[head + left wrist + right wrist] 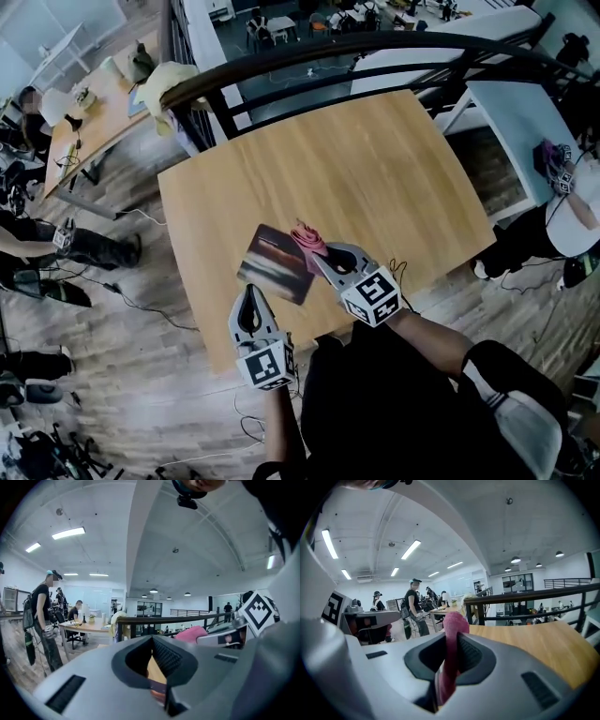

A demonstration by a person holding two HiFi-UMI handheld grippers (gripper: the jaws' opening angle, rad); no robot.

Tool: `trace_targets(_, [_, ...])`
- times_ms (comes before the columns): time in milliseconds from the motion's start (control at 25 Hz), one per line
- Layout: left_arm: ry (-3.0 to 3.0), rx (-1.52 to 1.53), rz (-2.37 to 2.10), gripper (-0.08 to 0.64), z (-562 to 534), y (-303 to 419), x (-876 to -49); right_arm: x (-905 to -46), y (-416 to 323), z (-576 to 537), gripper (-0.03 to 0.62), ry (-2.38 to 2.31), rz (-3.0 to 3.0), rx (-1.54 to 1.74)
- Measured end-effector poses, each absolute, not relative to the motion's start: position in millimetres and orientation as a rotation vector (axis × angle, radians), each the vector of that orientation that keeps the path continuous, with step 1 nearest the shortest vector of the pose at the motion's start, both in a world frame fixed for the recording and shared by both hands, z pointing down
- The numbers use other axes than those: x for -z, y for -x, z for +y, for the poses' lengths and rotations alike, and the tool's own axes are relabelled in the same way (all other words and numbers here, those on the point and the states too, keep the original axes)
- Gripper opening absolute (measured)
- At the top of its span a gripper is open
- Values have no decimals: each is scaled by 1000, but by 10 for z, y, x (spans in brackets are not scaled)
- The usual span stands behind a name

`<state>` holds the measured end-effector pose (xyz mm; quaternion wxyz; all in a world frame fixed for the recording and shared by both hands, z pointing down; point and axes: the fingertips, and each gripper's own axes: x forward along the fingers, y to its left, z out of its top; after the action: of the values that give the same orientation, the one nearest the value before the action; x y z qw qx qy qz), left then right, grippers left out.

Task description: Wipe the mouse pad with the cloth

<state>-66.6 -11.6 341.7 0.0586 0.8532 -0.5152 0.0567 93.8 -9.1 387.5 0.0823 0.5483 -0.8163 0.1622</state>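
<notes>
Head view has the mouse pad [275, 264] flat on the wooden table [375, 169] with the pink cloth [307, 236] bunched at its right edge, left gripper view shows the left gripper [152, 639] pinched together on nothing, and right gripper view shows the right gripper [452, 637] clamped on that cloth.

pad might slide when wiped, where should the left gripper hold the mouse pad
Probably its near left edge, from the person's side: the mouse pad lies flat, that edge is nearest the left gripper, and the right gripper holds the cloth by the far right corner.
</notes>
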Motion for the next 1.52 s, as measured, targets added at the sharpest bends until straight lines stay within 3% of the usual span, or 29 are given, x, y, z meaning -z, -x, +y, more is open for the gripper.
trace_targets(560, [-2619,-87,-1498,23,463,544,-3061,-3513,-1068,567,57,-1786,-2426,-487])
trace_targets(1520, [-2633,-129,-1531,23,554,257,-3062,-3460,-1216,645,57,-1770,-2487,-483])
